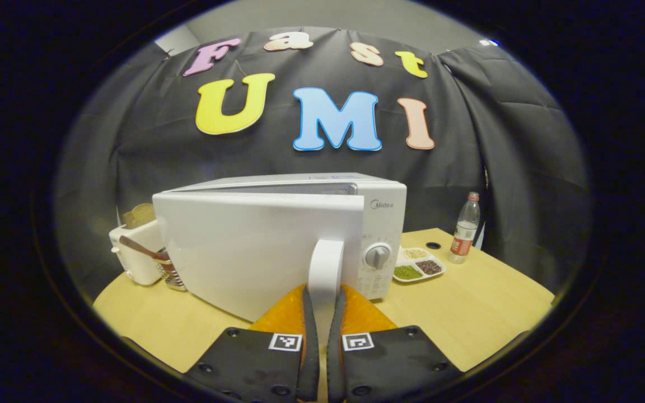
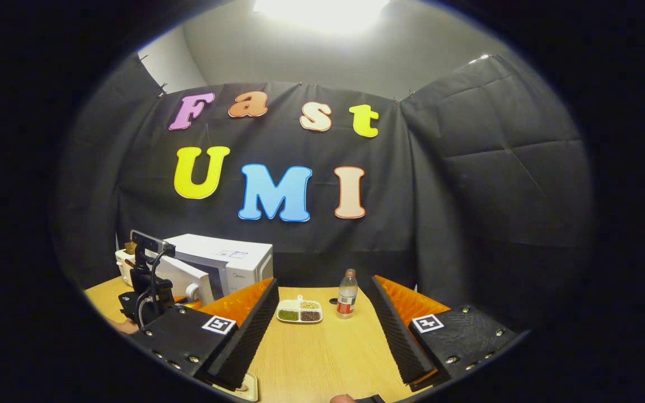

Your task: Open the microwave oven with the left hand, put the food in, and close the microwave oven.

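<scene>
The white microwave (image 1: 384, 221) stands on the wooden table (image 1: 485, 296), its door (image 1: 244, 252) swung partly out toward me. My left gripper (image 1: 322, 292) is shut on the door's white vertical handle (image 1: 325, 260), one finger on each side. The food, a white divided plate (image 1: 419, 264) of green, brown and pale grains, lies just right of the microwave. In the right gripper view my right gripper (image 2: 323, 282) hangs open above the table with nothing between its fingers; the plate (image 2: 299, 311) lies ahead of it, and the left gripper (image 2: 149, 291) is at the microwave door (image 2: 188, 280).
A plastic bottle (image 1: 464, 228) with a red label stands right of the plate, near the table's far edge. Left of the microwave sit a white appliance (image 1: 132, 252) and a holder with a wooden utensil (image 1: 168, 271). A pale object (image 2: 244, 386) lies under my right gripper's left finger.
</scene>
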Demonstrator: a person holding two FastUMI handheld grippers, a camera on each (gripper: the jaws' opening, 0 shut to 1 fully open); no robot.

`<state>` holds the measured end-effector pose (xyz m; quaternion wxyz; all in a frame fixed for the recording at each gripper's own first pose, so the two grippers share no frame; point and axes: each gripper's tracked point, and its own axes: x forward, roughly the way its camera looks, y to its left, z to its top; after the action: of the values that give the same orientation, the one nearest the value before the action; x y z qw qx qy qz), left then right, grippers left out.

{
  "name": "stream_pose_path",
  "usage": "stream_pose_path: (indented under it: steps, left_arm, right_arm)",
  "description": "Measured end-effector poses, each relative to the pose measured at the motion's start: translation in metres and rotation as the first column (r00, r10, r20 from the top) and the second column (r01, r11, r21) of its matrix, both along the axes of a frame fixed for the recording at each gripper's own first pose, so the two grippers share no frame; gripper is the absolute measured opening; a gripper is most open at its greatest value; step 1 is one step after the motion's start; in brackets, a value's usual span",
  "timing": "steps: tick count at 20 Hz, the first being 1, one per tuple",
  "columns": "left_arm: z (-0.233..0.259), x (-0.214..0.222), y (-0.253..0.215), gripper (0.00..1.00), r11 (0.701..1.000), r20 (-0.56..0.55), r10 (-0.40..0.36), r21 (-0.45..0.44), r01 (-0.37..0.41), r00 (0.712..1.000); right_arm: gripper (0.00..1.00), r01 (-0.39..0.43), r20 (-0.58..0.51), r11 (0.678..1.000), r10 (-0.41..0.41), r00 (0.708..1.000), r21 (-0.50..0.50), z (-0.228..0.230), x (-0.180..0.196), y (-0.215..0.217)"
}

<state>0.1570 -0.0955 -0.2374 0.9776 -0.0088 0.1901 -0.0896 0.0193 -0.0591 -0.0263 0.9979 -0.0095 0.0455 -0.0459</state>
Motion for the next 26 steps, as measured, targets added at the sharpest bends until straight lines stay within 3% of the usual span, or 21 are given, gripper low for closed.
stream_pose_path:
  steps: [11,16,26]
  left_arm:
    - [0.004,-0.06,0.056,0.15,0.989,-0.026,0.141,0.055,-0.139,0.99]
    - [0.006,-0.084,0.086,0.14,0.979,-0.033,0.198,0.066,-0.195,0.98]
    - [0.008,-0.114,0.14,0.14,0.989,-0.049,0.142,0.047,-0.139,0.989]
  right_arm:
    - [0.98,-0.191,0.017,0.981,0.191,0.982,0.038,-0.001,-0.021,0.008]
    - [0.98,-0.238,0.03,0.97,0.236,0.971,0.046,0.002,-0.026,0.023]
    - [0.98,-0.258,0.022,0.965,0.257,0.966,0.056,0.004,-0.034,0.106]
